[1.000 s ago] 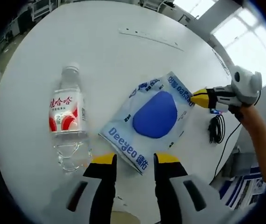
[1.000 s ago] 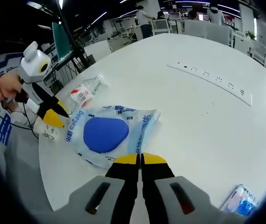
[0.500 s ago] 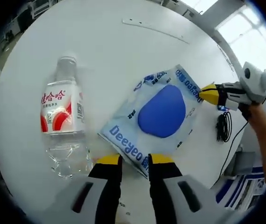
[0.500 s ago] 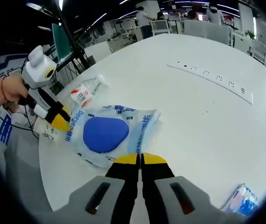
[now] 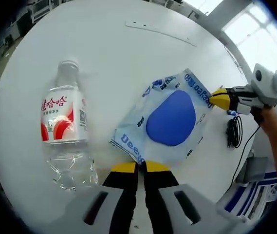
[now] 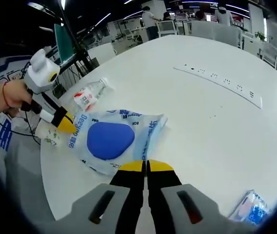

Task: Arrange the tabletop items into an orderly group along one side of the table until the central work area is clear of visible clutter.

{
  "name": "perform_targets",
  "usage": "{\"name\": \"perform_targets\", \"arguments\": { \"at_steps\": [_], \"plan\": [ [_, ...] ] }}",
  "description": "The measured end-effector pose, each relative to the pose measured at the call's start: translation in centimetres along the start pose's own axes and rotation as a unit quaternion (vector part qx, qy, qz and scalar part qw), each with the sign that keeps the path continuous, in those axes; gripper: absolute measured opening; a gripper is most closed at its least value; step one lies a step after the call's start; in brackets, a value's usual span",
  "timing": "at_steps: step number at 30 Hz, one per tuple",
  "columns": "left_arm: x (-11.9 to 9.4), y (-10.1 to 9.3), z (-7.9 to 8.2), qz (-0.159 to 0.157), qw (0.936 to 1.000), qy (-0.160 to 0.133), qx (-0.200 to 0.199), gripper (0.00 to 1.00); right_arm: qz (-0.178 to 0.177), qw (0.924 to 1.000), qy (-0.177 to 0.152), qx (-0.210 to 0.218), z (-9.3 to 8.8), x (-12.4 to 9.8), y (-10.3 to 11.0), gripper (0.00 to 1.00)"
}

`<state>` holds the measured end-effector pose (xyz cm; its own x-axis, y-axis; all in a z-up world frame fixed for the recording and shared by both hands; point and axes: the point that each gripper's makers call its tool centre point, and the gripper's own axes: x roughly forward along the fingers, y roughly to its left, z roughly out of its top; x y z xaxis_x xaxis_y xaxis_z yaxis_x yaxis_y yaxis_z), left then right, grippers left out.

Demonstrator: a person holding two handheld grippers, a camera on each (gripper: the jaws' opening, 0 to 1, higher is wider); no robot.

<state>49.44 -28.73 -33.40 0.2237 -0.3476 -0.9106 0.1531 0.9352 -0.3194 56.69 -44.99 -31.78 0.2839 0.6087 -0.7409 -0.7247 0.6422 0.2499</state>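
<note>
Closing in since a second ago, the left gripper (image 5: 141,167) has drawn its yellow-tipped jaws from a wide gap down to a narrow one, and they now pinch the near edge of the wet-wipes packet (image 5: 170,120), whose printed edge has crumpled slightly between them. Taking that packet as the landmark: it lies flat on the white round counter (image 5: 109,48), a pale blue pouch with a dark blue oval flap in its middle. Just beside it, on its left in the left gripper view, a clear water bottle (image 5: 64,126) with a red and white label lies on its side, apart from the packet. Beyond the packet, further across the counter, a long flat socket strip (image 5: 160,32) is set into the surface. At the packet's far right corner the right gripper (image 5: 219,99) reaches in, its yellow tip at or just off the edge; contact there cannot be told.

From the right gripper view, the right gripper (image 6: 146,167) has its jaws pressed together with nothing visible between them, just short of the packet (image 6: 111,139). Well apart from the packet, near the counter's edge at lower right, lies a small blue patterned pack (image 6: 249,208). A black cable (image 5: 234,132) hangs off the counter's rim near the packet's right corner.
</note>
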Motion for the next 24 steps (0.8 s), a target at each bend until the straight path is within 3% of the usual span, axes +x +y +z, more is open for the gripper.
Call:
{"name": "perform_targets", "arguments": {
  "at_steps": [17, 24],
  "plan": [
    [-2.7, -1.8, 1.8, -0.025, 0.9987, -0.044, 0.012, 0.00, -0.028, 0.9986, -0.040, 0.021, 1.3, -3.9, 0.4, 0.00],
    [-4.6, -2.9, 3.5, -0.034, 0.9964, -0.075, 0.019, 0.00, -0.043, 0.9966, -0.061, 0.037, 1.3, -5.9, 0.5, 0.00]
  ]
}}
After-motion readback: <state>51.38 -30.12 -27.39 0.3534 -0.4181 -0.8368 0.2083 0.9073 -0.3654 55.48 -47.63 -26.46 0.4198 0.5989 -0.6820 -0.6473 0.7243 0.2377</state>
